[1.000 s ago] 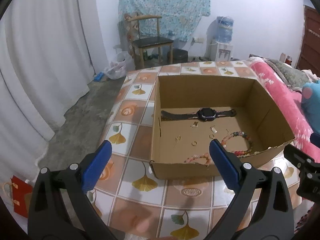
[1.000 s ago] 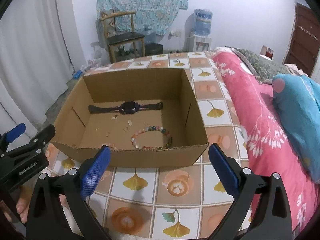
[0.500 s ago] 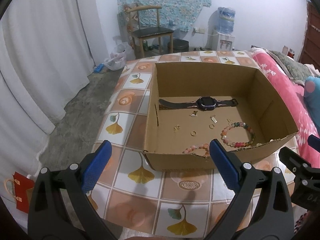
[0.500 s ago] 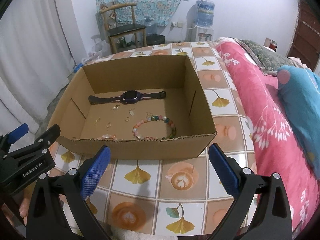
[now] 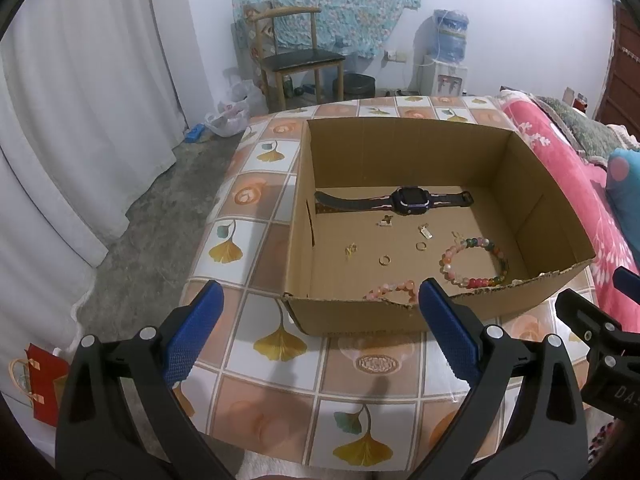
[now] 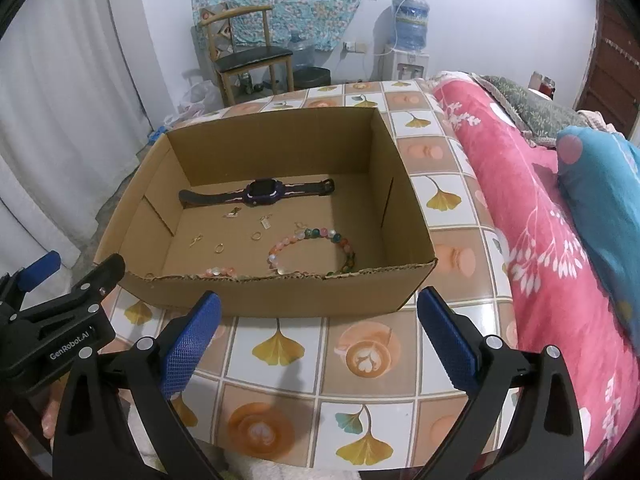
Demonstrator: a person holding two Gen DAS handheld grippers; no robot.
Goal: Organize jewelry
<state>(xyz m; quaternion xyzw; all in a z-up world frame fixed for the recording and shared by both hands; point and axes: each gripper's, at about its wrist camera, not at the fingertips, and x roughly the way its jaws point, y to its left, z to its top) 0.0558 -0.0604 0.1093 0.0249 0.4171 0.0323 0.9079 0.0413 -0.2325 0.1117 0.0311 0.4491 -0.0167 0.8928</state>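
Ahead of both grippers, an open cardboard box [image 5: 400, 316] sits on the tiled table [image 5: 280, 360], holding a dark watch [image 5: 408, 199] along its far side, small gold rings [image 5: 384, 259] mid-floor, and a multicolored bead bracelet [image 5: 474, 262] nearer the front wall. The left gripper [image 5: 320, 336] hovers just short of the box's near wall, jaws spread wide and holding nothing. The right gripper [image 6: 318, 334] hangs likewise before the box, jaws apart and empty.

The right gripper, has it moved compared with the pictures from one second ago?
Yes. The right gripper has pulled back and up from the cardboard box: more tiled table now shows before the box.
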